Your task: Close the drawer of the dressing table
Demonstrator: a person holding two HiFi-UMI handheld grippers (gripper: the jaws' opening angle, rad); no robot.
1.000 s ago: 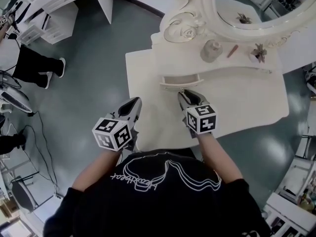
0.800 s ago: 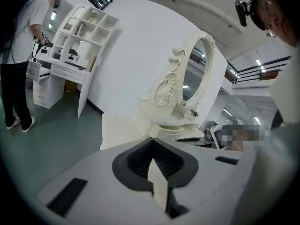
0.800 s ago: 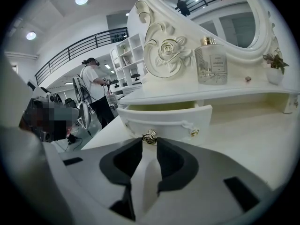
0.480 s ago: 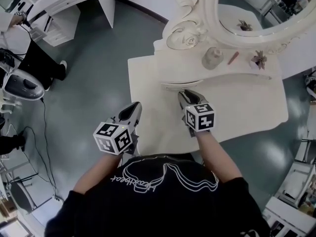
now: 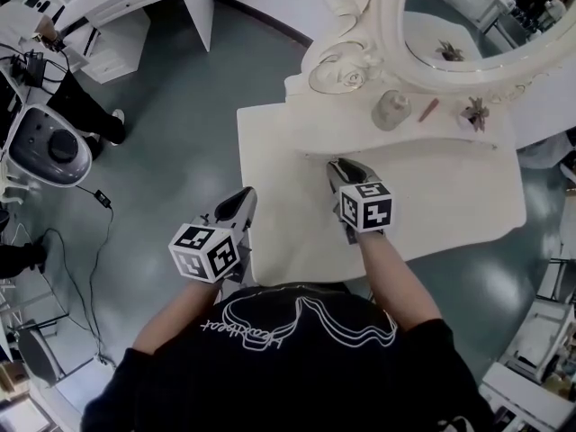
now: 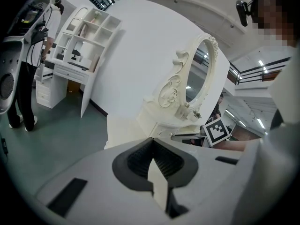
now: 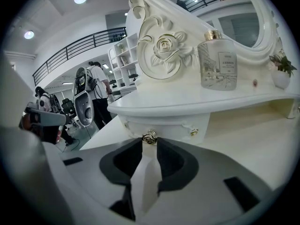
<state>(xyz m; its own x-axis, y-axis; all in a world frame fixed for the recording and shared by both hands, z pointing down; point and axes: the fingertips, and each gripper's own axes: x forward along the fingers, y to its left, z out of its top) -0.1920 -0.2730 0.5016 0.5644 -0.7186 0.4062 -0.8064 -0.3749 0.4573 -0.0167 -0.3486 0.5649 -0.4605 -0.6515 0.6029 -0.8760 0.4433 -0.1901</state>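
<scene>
The cream dressing table carries a small drawer under its upper shelf, and the drawer's front sits flush beneath the shelf edge. A gold rose knob marks the middle of the front. My right gripper reaches up to the front, and in the right gripper view its tips are shut on that knob. My left gripper hangs off the table's left edge, apart from the drawer. It is shut on nothing in the left gripper view.
On the shelf stand a glass bottle, a reddish stick and a small plant, below the ornate oval mirror. A person, a grey machine and floor cables are at the left.
The drawer has slid from standing open to flush under the shelf. My right gripper moved forward with it, on the knob. The left gripper stayed where it was.
</scene>
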